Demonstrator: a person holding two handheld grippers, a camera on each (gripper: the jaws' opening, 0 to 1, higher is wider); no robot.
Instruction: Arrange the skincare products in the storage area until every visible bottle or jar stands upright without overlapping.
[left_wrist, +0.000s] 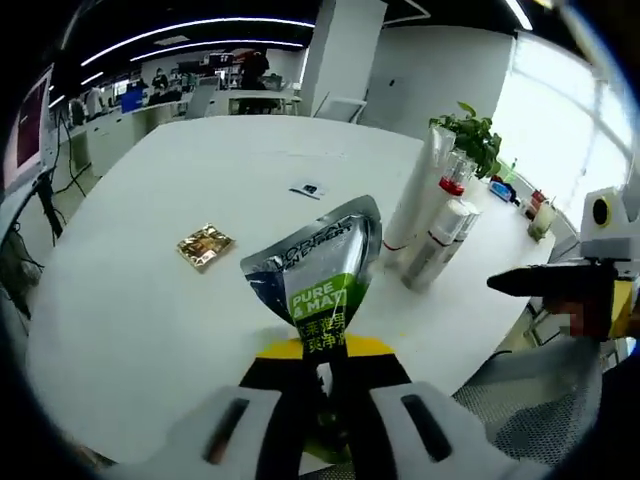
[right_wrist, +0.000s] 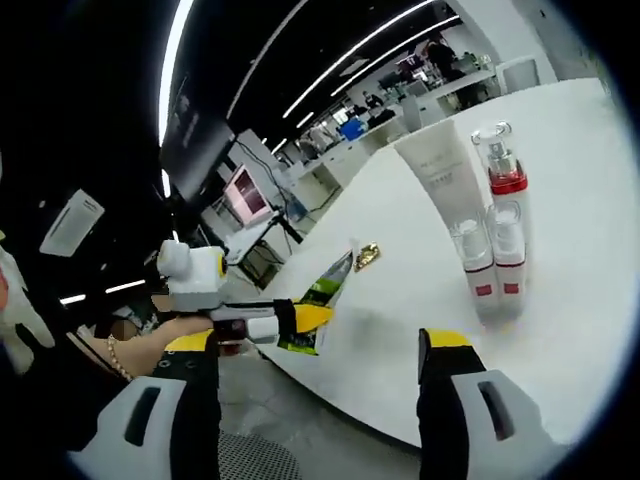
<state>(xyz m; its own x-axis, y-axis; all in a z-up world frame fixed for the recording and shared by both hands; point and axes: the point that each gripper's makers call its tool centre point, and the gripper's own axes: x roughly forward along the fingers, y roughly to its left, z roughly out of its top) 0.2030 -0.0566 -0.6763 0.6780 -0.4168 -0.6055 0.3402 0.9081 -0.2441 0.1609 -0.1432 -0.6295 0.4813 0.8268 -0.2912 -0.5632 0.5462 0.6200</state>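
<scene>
My left gripper (left_wrist: 320, 352) is shut on the lower end of a silver and green skincare tube (left_wrist: 320, 270), which it holds up over the near edge of the white table (left_wrist: 140, 310). On the table's right side a tall white tube (left_wrist: 418, 200) stands upright beside clear bottles with red bands (left_wrist: 443, 238). My right gripper (right_wrist: 320, 350) is open and holds nothing, out past the table edge. From there the white tube (right_wrist: 438, 170), a red-collared bottle (right_wrist: 499, 165) and two small bottles (right_wrist: 488, 258) stand close together. The left gripper (right_wrist: 262, 326) shows with the green tube (right_wrist: 326, 296).
A gold foil packet (left_wrist: 205, 246) and a small card (left_wrist: 308, 188) lie flat mid-table. A potted plant (left_wrist: 470, 135) and small items sit at the far right by the window. The right gripper (left_wrist: 540, 280) comes in from the right. Office desks stand behind.
</scene>
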